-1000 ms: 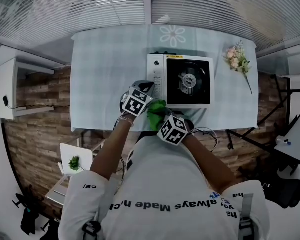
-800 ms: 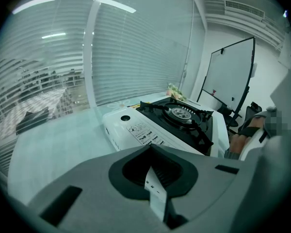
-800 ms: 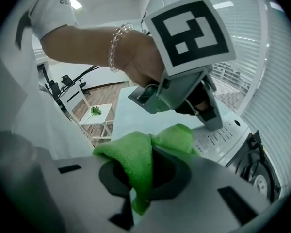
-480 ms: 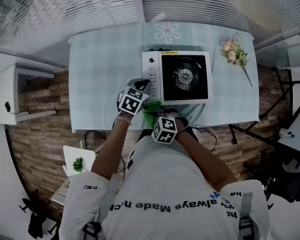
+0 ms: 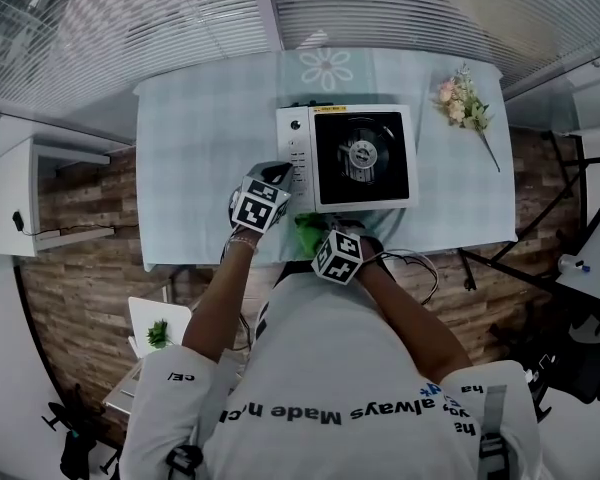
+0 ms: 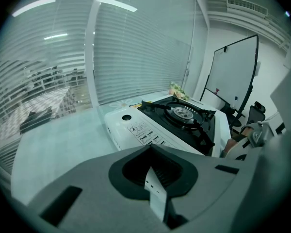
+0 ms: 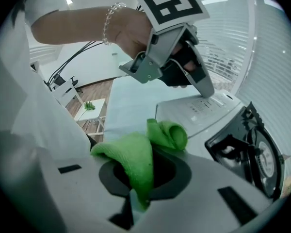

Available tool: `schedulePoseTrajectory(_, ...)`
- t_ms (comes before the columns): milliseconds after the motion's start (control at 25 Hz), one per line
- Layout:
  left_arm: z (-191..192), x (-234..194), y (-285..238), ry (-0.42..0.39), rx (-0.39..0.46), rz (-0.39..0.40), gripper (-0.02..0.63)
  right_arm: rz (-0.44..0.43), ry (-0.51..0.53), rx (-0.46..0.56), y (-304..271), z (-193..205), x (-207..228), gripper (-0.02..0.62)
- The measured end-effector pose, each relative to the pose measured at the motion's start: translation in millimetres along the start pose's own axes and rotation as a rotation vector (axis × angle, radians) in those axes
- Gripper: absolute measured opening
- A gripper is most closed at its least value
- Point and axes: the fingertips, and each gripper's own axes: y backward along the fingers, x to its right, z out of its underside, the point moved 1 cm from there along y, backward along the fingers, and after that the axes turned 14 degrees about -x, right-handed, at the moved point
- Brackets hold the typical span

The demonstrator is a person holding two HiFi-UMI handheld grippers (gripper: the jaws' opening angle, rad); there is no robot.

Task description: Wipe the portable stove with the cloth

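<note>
Stove sits mid-table, left gripper at its left side with jaws closed up on nothing and the tip touching the control panel, right gripper just off its near-left corner, clamped on the green cloth.

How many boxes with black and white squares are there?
2. One cube rides on the left gripper beside the stove; the other cube rides on the right gripper, which pinches the green cloth.
</note>
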Motion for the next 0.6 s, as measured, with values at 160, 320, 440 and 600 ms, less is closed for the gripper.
schedulePoseTrajectory(160,1,0,0,-0.008,-0.013,-0.008,0.011,0.019,-0.001,-0.015,6,11,5,0.026)
schedulePoseTrajectory(320,1,-1,-1,-0.012,-0.016,-0.009,0.012,0.035,-0.01,-0.031,12,26,11,0.026)
schedulePoseTrajectory(440,1,0,-2,-0.009,-0.016,-0.011,0.012,0.043,-0.029,-0.036,16,38,15,0.026)
schedulePoseTrajectory(600,1,0,-2,-0.01,-0.018,-0.016,0.011,0.048,-0.041,-0.048,21,51,19,0.026)
